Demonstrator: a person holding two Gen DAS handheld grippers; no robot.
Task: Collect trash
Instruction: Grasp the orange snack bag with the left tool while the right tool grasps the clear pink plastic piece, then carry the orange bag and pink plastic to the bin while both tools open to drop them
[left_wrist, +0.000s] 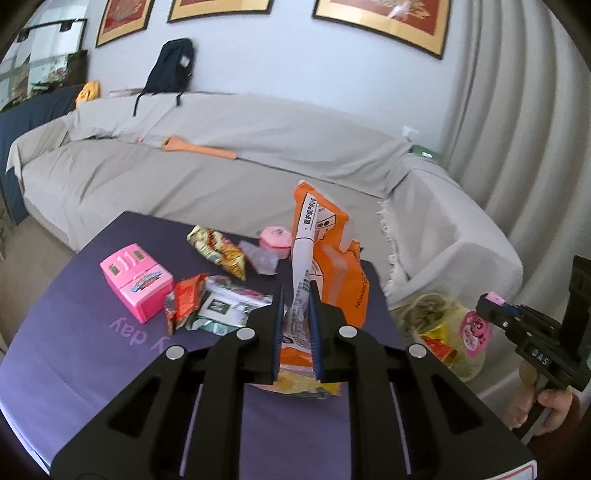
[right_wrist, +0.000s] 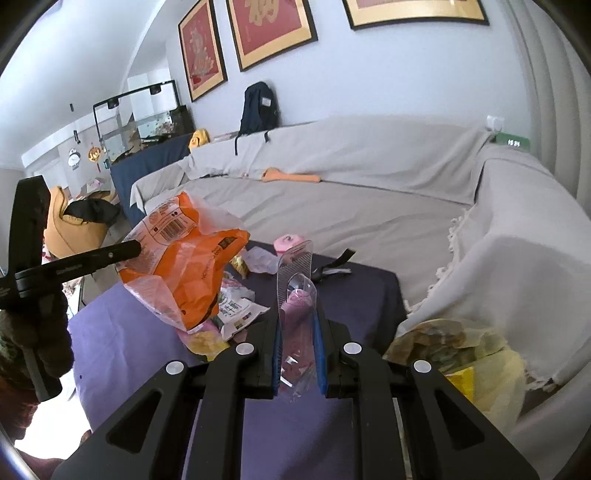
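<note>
The left gripper (left_wrist: 297, 314) is pinching a crinkled orange-and-white plastic snack bag (left_wrist: 325, 254) between its blue-padded fingers (left_wrist: 277, 325), its jaws drawn in tight on the film, and the bag is hanging clear above the purple tablecloth (left_wrist: 74, 350). No earlier view is at hand, so only the grip itself is being told.

The right gripper (right_wrist: 297, 332) is clamping a clear plastic blister wrapper with a pink insert (right_wrist: 295, 295), which is standing up between its pads. In the right wrist view the orange bag (right_wrist: 188, 266) is showing to the left, held up over the table by the other tool.

Other litter is lying on the cloth farther off: a yellow-and-red patterned snack packet (left_wrist: 218, 251), a red crumpled wrapper (left_wrist: 184, 299), a white-and-green torn packet (left_wrist: 225, 306) touching it, and a clear scrap of film (left_wrist: 258, 256). A pink toy box (left_wrist: 136, 284) is sitting at the left, and a small pink round container (left_wrist: 275, 238) is resting at the far edge.

Off the table's right side, a pale yellow translucent bag (already holding some wrappers) (left_wrist: 450, 332) is slumping against the grey-covered sofa (left_wrist: 221, 162).
</note>
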